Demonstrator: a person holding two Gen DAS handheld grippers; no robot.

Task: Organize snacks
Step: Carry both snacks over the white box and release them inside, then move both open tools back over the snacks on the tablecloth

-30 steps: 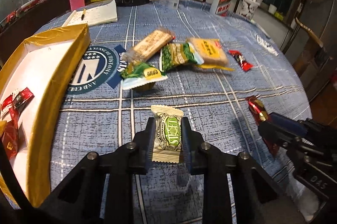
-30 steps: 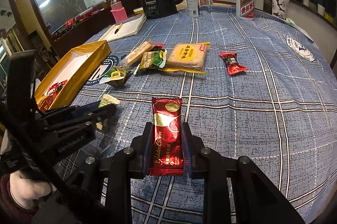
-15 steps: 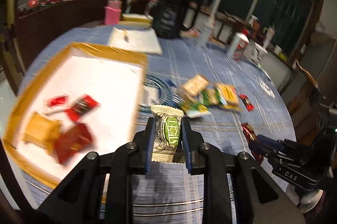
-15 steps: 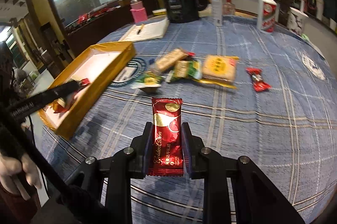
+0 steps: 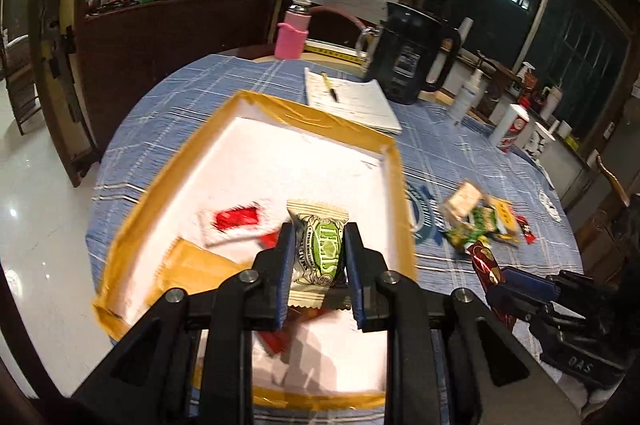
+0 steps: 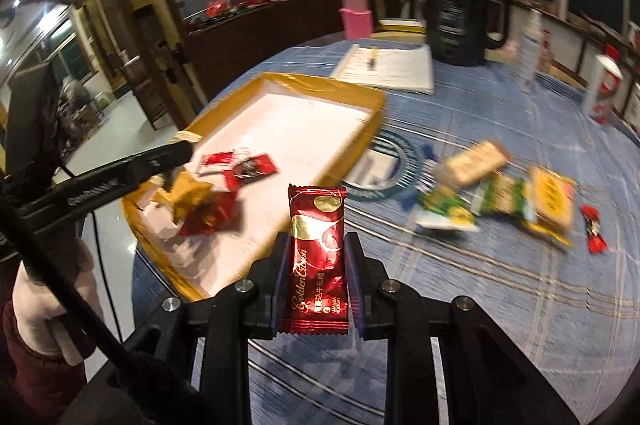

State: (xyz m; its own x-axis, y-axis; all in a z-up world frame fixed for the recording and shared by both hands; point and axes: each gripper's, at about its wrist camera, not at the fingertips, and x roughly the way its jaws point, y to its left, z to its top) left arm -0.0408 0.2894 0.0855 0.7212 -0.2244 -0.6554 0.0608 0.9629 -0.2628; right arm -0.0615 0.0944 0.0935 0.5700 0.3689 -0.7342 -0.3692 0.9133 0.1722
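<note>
My left gripper (image 5: 319,257) is shut on a cream-and-green candy packet (image 5: 320,249), held above the near part of the gold-rimmed white tray (image 5: 312,123). The tray holds several red and gold wrappers (image 5: 236,219). My right gripper (image 6: 316,273) is shut on a dark red Golden Crown candy bar (image 6: 318,261), just right of the tray's (image 6: 352,95) near corner, over the blue checked cloth. The left gripper (image 6: 176,151) shows in the right wrist view reaching over the tray's wrappers (image 6: 252,165). The right gripper (image 5: 520,285) shows at the lower right of the left wrist view.
A loose pile of snacks (image 6: 500,193) lies on the cloth right of the tray, with a small red candy (image 6: 594,231) beyond it. A notepad with pen (image 5: 348,97), black kettle (image 5: 408,57), pink bottle (image 5: 294,33) and white bottles (image 5: 512,129) stand at the back. A gloved hand (image 6: 44,309) holds the left tool.
Both grippers have swung left and risen with their candies. The left one went from over the cloth to above the tray; the right one came up beside the tray.
</note>
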